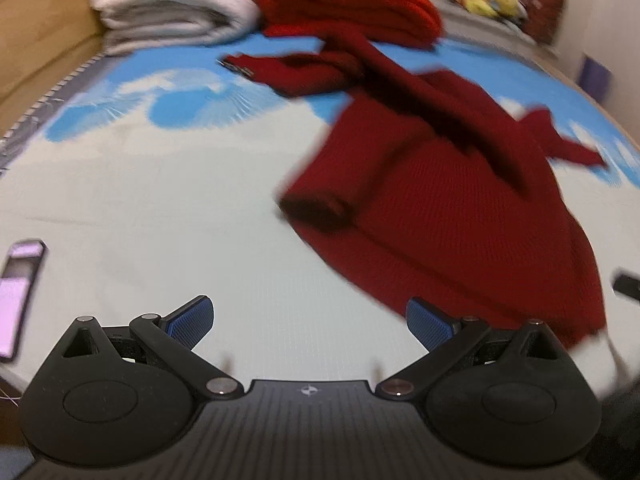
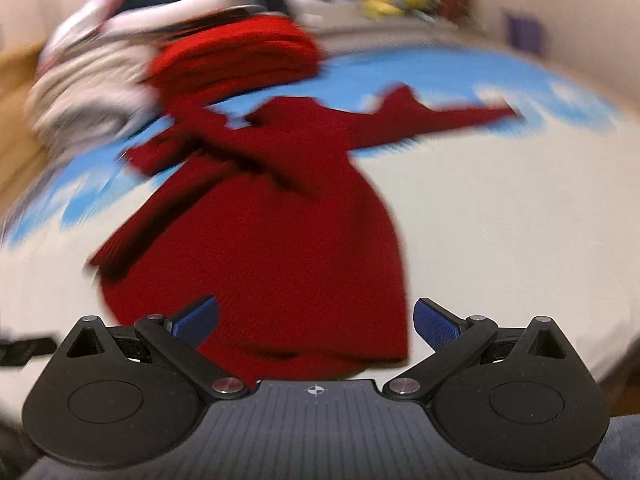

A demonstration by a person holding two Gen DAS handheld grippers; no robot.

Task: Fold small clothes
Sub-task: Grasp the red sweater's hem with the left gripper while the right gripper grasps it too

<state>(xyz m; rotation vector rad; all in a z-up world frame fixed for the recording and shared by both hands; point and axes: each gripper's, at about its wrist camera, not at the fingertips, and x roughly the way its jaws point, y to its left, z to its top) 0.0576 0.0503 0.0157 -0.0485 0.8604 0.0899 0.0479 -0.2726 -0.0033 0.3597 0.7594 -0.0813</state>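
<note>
A dark red knitted garment (image 1: 452, 208) is lying rumpled on a white and blue sheet (image 1: 168, 208), with one sleeve stretching out toward 2 o'clock in the right wrist view. The left claw (image 1: 310, 326) is hovering with its jaws wide and gripping nothing, the garment sitting at its 1 o'clock. The right claw (image 2: 316, 326) is also gaping wide and bare, hanging over the garment's near hem at 12 o'clock. A bright red folded pile (image 1: 348, 4) and a white folded pile (image 1: 172, 4) are resting side by side at the far edge, around 11 to 12 o'clock. A lit phone (image 1: 18, 296) is lying at 9 o'clock of the left claw.
</note>
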